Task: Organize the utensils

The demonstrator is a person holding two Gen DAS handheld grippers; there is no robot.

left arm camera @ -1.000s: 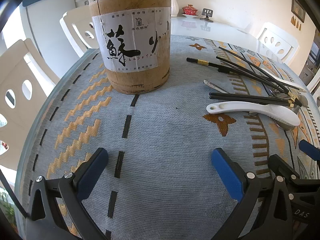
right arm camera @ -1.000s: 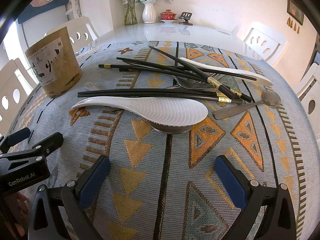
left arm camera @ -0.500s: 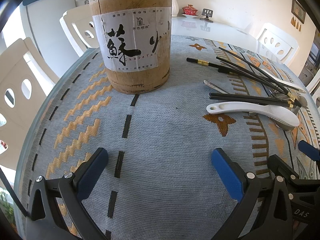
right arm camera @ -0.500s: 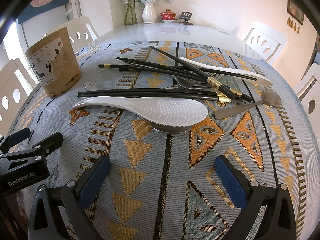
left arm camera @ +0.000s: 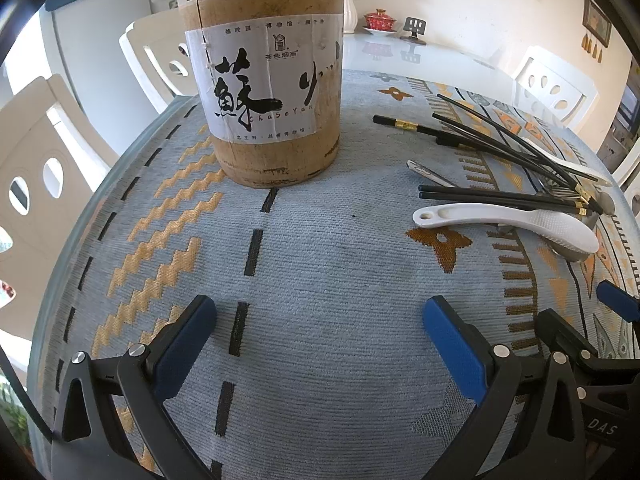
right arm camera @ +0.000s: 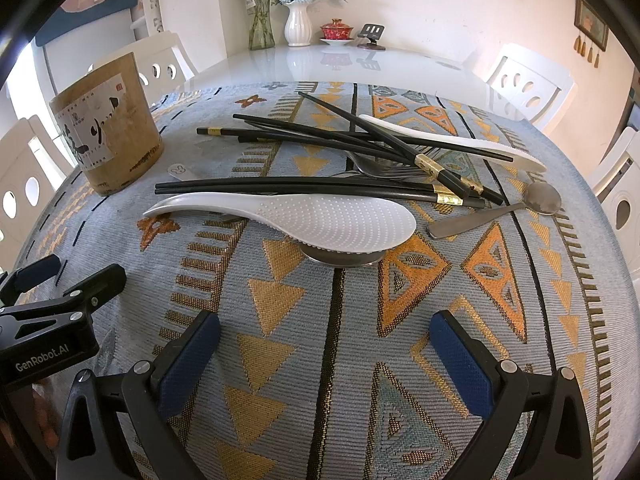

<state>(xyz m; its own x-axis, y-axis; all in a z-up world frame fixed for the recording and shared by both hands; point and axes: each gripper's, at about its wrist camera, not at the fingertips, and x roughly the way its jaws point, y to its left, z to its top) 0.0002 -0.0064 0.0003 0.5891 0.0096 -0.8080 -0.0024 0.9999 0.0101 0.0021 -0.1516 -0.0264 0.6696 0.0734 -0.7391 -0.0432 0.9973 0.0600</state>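
A bamboo holder (left arm camera: pixel 272 88) with a white paper label stands upright on the cloth, straight ahead of my open left gripper (left arm camera: pixel 316 312); it shows again as the bamboo holder (right arm camera: pixel 108 136) at the left of the right wrist view. A white rice paddle (right arm camera: pixel 304 216) lies over a metal spoon bowl (right arm camera: pixel 344 258), just beyond my open right gripper (right arm camera: pixel 324 332). Behind it are several black chopsticks (right arm camera: pixel 312 186), a fork (right arm camera: pixel 376 168), a second white paddle (right arm camera: pixel 452 142) and a metal spoon (right arm camera: pixel 516 210). Neither gripper holds anything.
A patterned blue and orange cloth (right arm camera: pixel 420 320) covers the near part of a glossy white table (right arm camera: pixel 360 68). A vase of flowers (right arm camera: pixel 298 20) and a red lidded cup (right arm camera: pixel 337 32) stand at its far end. White chairs (right arm camera: pixel 524 84) surround the table.
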